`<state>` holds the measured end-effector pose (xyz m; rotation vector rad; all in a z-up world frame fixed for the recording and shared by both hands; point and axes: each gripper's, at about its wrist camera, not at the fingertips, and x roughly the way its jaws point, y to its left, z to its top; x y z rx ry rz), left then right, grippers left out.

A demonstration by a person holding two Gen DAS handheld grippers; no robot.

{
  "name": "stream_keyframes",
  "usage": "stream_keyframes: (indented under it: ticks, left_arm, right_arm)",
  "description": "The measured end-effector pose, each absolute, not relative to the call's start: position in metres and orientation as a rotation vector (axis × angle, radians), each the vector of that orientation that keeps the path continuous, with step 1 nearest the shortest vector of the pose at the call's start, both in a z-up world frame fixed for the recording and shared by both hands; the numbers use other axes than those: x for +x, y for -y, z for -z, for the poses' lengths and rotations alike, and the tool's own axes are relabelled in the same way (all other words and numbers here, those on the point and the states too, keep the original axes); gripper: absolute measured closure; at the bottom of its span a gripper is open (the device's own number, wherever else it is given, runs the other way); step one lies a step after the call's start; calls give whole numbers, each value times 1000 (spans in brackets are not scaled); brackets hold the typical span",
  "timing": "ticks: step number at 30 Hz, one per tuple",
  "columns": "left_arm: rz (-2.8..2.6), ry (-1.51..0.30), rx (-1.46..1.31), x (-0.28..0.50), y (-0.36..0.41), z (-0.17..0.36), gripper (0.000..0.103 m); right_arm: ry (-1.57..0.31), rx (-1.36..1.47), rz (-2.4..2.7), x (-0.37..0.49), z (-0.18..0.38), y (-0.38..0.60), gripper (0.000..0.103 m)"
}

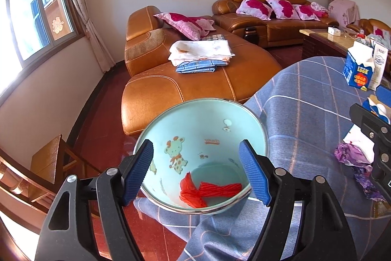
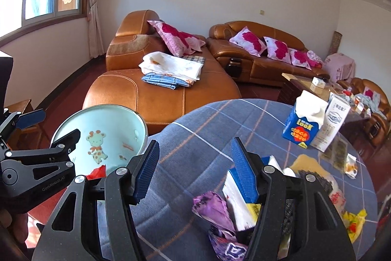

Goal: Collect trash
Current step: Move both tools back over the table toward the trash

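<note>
Presently: pale blue cartoon-printed trash bin point(image 1: 202, 138) at lower centre, left gripper point(image 1: 196, 171) jaws open astride rim, red crumpled wrapper point(image 1: 207, 190) inside. Right gripper point(image 2: 193, 169) jaws open, empty, above purple crumpled wrapper point(image 2: 215, 209) on blue checked-cloth table point(image 2: 195, 138).

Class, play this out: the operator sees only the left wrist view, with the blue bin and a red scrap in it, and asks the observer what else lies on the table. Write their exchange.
Operator: What lies beyond the purple wrapper at my right edge?
Observer: The purple wrapper lies against a white packet and a yellow scrap, between the open right gripper's fingers.
Operator: Any trash further right?
Observer: Yes, a yellow and red wrapper lies near the table's right edge.
Operator: Anything behind that?
Observer: A small clear packet with orange contents lies below the blue carton.
</note>
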<state>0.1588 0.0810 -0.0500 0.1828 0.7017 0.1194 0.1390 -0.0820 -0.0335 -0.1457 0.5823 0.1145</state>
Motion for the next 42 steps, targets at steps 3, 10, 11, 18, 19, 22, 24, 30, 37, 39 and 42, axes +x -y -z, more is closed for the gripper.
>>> stream_keyframes:
  ticks: [3,10,11,18,19,22,24,30,37,39,42]
  left_arm:
    - [-82,-695,200,151,-64,50,31]
    - [-6,-676,226,137,-33,47,31]
    - [5,-673,230,135,-28,46,31]
    - [76,-648,263,118,2,45,29]
    - [83,-648,265,117,6,45,29]
    - [103,-653,267,112,14,47,29]
    - [120,-654,274,107,20,50,29]
    - [177,-651,300,95,46,55,29]
    - [247,-628,302,84,79,53,23]
    - [266,-626,315,81,89,54,23]
    - [286,-624,329,79,102,59,23]
  right_arm:
    - [-586,-138,-76,125,32,98,42]
    - [-580,-102,-1,91,29,136,40]
    - [-582,-102,13,88,29,141,40]
    - [-604,-68,101,65,38,178,40]
    - [-605,-64,112,61,39,183,40]
    - [-606,-52,143,49,41,196,40]
    - [-612,-47,165,41,44,205,40]
    - [-648,-13,245,17,59,239,40]
    - [-672,25,292,-5,73,263,40]
    - [-674,41,290,-10,76,265,40]
    - [-673,50,287,-17,78,267,40]
